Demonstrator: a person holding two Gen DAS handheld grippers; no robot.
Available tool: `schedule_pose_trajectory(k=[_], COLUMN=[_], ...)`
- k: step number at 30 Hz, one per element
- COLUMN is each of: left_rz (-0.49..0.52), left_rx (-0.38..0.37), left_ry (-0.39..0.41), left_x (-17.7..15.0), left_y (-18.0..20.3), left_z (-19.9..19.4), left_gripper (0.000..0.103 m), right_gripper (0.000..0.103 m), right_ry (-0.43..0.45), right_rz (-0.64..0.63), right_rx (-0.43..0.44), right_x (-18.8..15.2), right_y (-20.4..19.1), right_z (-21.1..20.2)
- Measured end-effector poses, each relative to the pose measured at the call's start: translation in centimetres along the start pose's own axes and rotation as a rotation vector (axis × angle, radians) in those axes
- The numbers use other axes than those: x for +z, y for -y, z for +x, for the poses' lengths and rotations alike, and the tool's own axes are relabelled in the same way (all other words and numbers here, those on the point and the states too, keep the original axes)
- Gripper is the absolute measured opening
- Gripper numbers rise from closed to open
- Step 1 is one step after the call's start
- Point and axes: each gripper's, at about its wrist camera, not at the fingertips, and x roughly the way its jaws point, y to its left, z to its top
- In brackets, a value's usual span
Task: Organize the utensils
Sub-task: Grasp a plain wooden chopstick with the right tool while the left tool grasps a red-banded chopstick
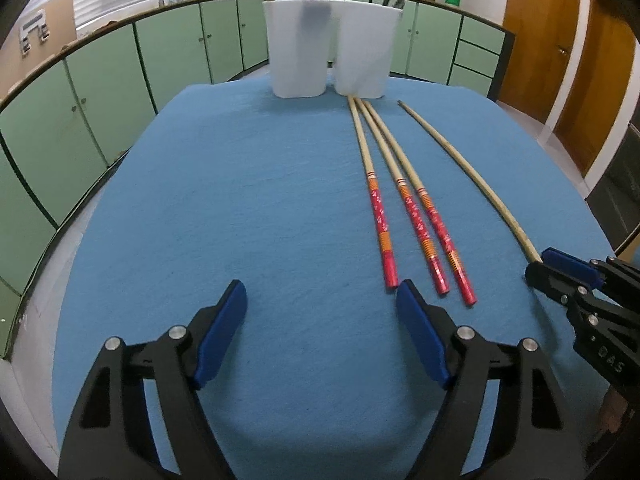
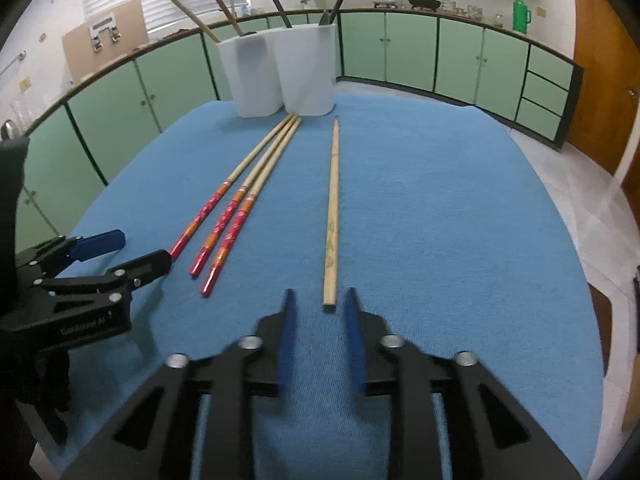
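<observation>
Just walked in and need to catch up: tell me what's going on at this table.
A person with two handheld grippers is sorting chopsticks into two white holders. Some already stand inside. Three red-handled chopsticks and one plain chopstick lie on the blue cloth. The right gripper, open, sits at the plain one's near end; the left gripper is open, empty.

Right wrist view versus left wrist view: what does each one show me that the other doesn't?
Only the right wrist view shows the plain chopstick's near end lying free, just ahead of the right gripper's parted jaws. Only the left wrist view shows the left gripper head-on: open, empty, beside the nearest red-handled chopstick. Both show three red-handled chopsticks and the plain one on the blue cloth, tips toward two white holders that already hold utensils.
</observation>
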Motion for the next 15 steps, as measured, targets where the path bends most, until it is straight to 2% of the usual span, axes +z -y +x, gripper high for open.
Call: schedule_pose_trajectory(k=[7, 13, 15], left_rz=[0.021, 0.032, 0.035], left_rx=[-0.001, -0.007, -0.013], left_ry=[-0.003, 0.000, 0.002], left_x=[0.0, 0.5, 0.7], left_y=[0.4, 1.1, 1.4], left_z=[0.1, 0.6, 0.8], left_gripper=[0.073, 0.065, 0.058], right_gripper=[0.030, 0.029, 0.025], right_ry=[0.000, -0.003, -0.005], right_rz=[0.015, 0.016, 0.022], right_rx=[-0.003, -0.019, -0.022], right_x=[-0.3, 0.2, 0.3], right_y=[0.4, 0.3, 0.4], right_z=[-0.3, 0.1, 0.4])
